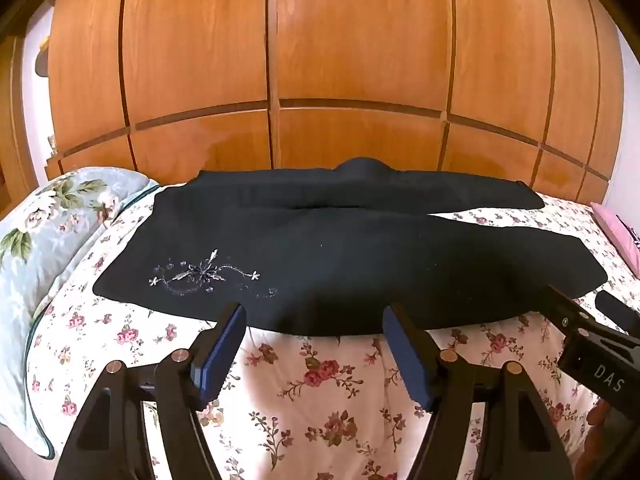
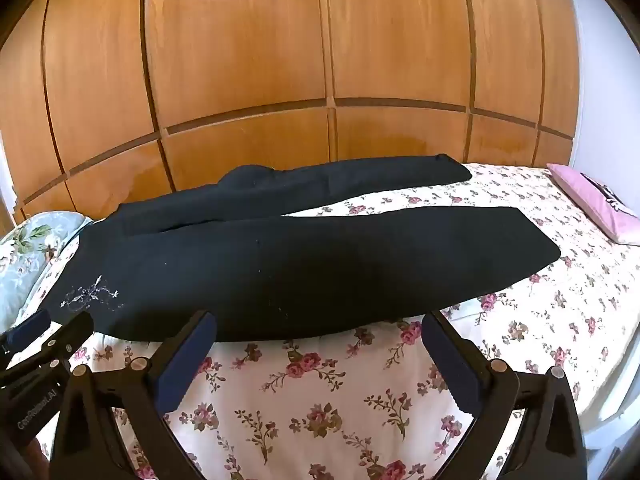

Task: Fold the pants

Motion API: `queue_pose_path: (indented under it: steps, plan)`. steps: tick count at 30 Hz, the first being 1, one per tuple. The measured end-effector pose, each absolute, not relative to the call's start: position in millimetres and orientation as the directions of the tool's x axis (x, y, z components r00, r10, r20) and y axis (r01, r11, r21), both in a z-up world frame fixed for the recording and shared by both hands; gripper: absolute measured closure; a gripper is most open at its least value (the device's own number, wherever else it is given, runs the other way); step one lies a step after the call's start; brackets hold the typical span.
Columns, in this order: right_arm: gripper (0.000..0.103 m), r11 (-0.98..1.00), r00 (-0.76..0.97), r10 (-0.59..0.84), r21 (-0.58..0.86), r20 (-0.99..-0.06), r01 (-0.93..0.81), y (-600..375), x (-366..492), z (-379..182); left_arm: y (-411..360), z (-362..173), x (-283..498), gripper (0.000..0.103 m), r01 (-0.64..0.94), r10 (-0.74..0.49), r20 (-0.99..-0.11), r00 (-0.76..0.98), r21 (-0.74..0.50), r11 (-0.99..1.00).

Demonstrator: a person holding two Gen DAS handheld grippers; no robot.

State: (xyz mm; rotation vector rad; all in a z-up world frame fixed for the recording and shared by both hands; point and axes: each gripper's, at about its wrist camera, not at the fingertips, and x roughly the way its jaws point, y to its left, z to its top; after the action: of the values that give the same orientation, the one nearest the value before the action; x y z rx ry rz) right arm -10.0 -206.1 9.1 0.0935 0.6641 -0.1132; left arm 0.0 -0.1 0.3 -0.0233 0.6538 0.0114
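Observation:
Black pants [image 1: 340,256] lie spread flat across the flowered bedspread, waist to the left, legs running right, with white embroidery [image 1: 204,274] near the waist. The two legs part toward the right [image 2: 320,256]. My left gripper [image 1: 314,316] is open and empty, its blue pads just short of the pants' near edge. My right gripper [image 2: 320,324] is open and empty, at the near edge of the near leg. Each gripper shows in the other's view: the right one at the right edge [image 1: 576,312], the left one at the left edge [image 2: 60,332].
The bed [image 2: 320,392] has a white cover with pink roses. A pale blue flowered pillow [image 1: 52,232] lies at the left end. A pink cushion [image 2: 596,204] lies at the far right. Wooden wardrobe doors [image 1: 320,60] stand right behind the bed.

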Motion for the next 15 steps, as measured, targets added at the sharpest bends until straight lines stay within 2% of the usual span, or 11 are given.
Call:
queue_pose_path:
  steps: [15]
  plan:
    - [0.0, 0.987, 0.769, -0.071, 0.068, -0.636, 0.147, -212, -9, 3, 2, -13, 1, 0.032, -0.019, 0.008, -0.626, 0.78, -0.01, 1.0]
